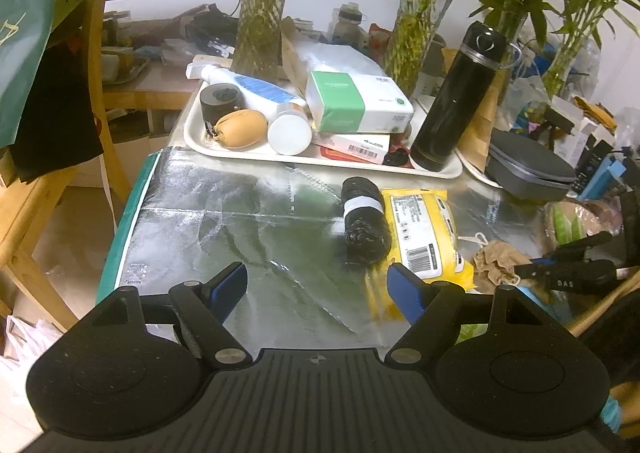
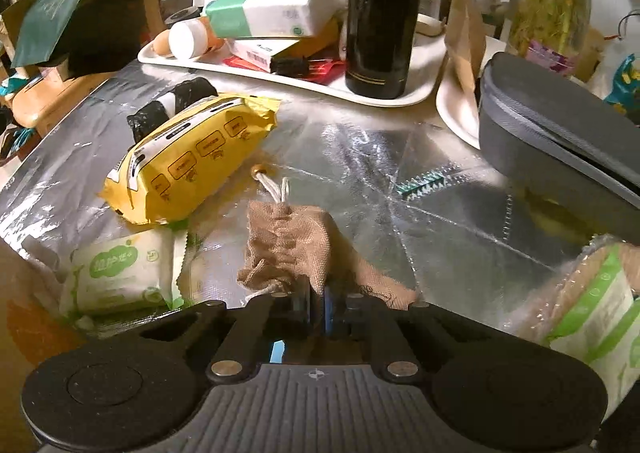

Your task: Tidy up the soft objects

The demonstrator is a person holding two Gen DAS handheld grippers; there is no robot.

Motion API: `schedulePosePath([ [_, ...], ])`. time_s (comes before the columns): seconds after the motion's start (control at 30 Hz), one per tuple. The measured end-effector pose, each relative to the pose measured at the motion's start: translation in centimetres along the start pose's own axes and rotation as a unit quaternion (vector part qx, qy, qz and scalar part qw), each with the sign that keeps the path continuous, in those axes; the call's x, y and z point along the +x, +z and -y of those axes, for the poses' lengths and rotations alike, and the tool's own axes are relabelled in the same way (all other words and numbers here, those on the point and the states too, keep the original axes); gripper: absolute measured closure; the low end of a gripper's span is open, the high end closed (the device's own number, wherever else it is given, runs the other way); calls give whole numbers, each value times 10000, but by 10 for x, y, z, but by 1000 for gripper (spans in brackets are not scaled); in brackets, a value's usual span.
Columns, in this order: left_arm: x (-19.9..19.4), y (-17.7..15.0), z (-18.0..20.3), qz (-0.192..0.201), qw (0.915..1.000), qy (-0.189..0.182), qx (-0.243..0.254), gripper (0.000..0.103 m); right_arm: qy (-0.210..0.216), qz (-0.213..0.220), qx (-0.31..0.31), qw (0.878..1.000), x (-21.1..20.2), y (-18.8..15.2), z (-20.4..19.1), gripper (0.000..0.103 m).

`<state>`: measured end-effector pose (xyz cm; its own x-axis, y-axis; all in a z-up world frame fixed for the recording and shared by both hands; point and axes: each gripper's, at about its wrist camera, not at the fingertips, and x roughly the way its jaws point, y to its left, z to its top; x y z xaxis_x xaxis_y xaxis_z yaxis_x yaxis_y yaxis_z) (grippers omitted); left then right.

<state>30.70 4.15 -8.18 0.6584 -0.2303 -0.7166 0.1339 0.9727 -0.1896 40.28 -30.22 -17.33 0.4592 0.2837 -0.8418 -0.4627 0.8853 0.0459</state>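
Note:
A tan burlap drawstring pouch [image 2: 292, 241] lies on the silver foil mat [image 2: 420, 189]. My right gripper [image 2: 318, 307] is shut on the pouch's near edge, with cloth pinched between the pads. Left of the pouch are a yellow soft pack [image 2: 192, 161], a black wrapped roll [image 2: 172, 103] behind it, and a green-and-white wipes pack [image 2: 120, 273]. In the left wrist view my left gripper [image 1: 316, 273] hangs open over bare foil with nothing between its fingers. The roll [image 1: 364, 225] and yellow pack [image 1: 424, 237] lie just ahead to its right. The pouch [image 1: 496, 261] and right gripper [image 1: 524, 271] are further right.
A white tray [image 1: 208, 145] at the back holds a tissue pack [image 1: 356, 101], a black flask [image 1: 456, 101], bottles and boxes. A grey zip case [image 2: 560, 125] sits to the right, a second wipes pack [image 2: 600, 309] beneath it. Vases stand behind; a wooden chair [image 1: 100, 93] is left.

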Motion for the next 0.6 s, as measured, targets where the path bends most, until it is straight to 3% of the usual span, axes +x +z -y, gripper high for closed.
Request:
schedulePosePath([
  [0.3, 0, 1, -1, 67, 10000, -43, -34, 26, -401, 701, 123, 9967, -43, 14, 6, 99],
  [0.6, 1, 6, -3, 121, 9998, -60, -151, 26, -646, 1141, 183, 9912, -91, 23, -5, 99],
])
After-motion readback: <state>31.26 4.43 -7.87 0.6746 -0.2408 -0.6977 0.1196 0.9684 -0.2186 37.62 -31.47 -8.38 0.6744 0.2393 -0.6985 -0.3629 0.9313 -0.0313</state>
